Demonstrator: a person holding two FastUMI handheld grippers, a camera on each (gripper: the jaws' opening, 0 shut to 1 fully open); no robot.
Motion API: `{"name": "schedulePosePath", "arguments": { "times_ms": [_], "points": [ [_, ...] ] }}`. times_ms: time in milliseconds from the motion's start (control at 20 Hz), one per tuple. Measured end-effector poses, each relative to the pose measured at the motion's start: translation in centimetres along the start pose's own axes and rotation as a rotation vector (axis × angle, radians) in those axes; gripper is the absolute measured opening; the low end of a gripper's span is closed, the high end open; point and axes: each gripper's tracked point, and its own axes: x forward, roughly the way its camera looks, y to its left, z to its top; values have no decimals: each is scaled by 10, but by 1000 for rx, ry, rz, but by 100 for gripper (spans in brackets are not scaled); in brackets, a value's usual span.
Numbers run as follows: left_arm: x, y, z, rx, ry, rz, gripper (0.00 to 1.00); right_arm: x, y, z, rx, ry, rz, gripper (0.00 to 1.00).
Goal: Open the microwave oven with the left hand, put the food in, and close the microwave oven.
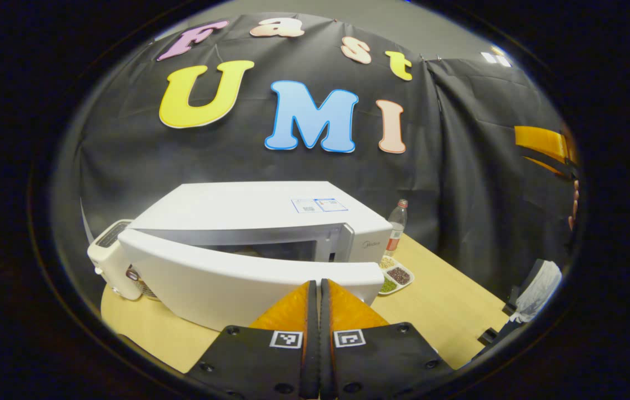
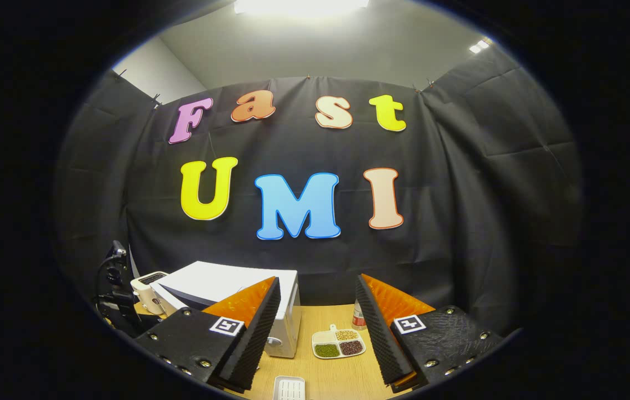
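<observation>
The wooden tabletop [image 1: 437, 300] carries a white microwave oven [image 1: 248, 222], whose door [image 1: 237, 280] stands partly ajar, swung toward the camera in the left gripper view. Behind its far corner sits a white toaster [image 1: 106, 253]. To the oven's right lies a divided dish of grains and beans [image 2: 339, 343], the food, with a small bottle [image 1: 396, 225] just behind it. The left tongs [image 1: 315, 289] are pressed together, empty, right at the door's edge. The right tongs [image 2: 315, 328] stand wide apart above the tabletop.
</observation>
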Motion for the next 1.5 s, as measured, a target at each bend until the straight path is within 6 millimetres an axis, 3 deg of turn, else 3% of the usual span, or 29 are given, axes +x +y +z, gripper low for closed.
{"name": "schedulePosePath", "arguments": {
  "times_ms": [500,850,1100,1250,1500],
  "points": [
    [40,6,2,-26,15,20,7,7,-17,-4,-13,8,-11,83],
    [62,12,9,-27,8,52,7,15,-18,-2,-18,15,1,83],
    [64,11,8,-34,3,53,10,23,-20,-6,-22,23,-1,83],
    [64,11,9,-110,-12,47,7,24,-22,-7,-24,26,-5,83],
    [67,10,8,-77,-13,57,6,24,-22,-8,-27,31,-9,83]
  ]
}}
